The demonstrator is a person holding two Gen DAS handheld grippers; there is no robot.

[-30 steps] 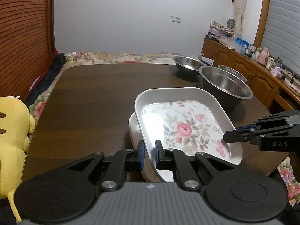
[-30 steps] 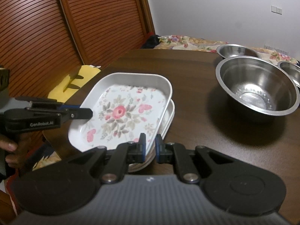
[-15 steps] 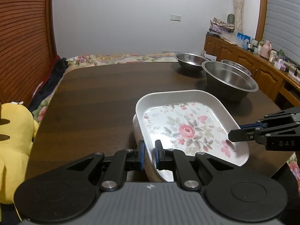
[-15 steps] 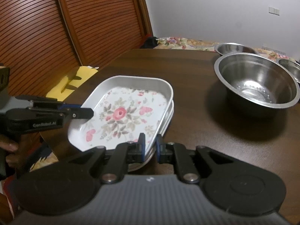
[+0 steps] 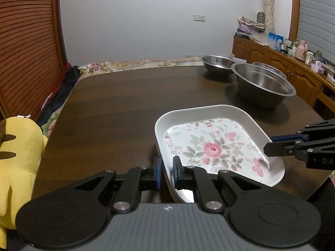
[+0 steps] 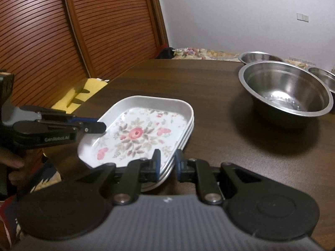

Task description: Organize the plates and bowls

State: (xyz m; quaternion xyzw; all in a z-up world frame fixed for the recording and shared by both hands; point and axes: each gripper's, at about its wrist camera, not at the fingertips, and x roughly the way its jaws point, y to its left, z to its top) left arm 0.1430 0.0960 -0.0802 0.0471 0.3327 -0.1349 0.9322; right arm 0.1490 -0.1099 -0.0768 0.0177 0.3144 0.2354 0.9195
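floral plate point(image 5: 211, 146) | tops plate stack point(image 6: 184, 133) | steel bowls point(image 5: 263, 85) empty

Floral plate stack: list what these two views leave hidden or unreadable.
- White rectangular floral plates: right wrist view shows stacked rims, but blur and the right tongs hide the exact count.
- Left wrist view: the left tongs cover the top plate's near corner; lower plates are hidden beneath it.
- Smallest stainless steel bowl: mostly hidden behind the large steel bowl, and cut off at the right wrist view's edge.
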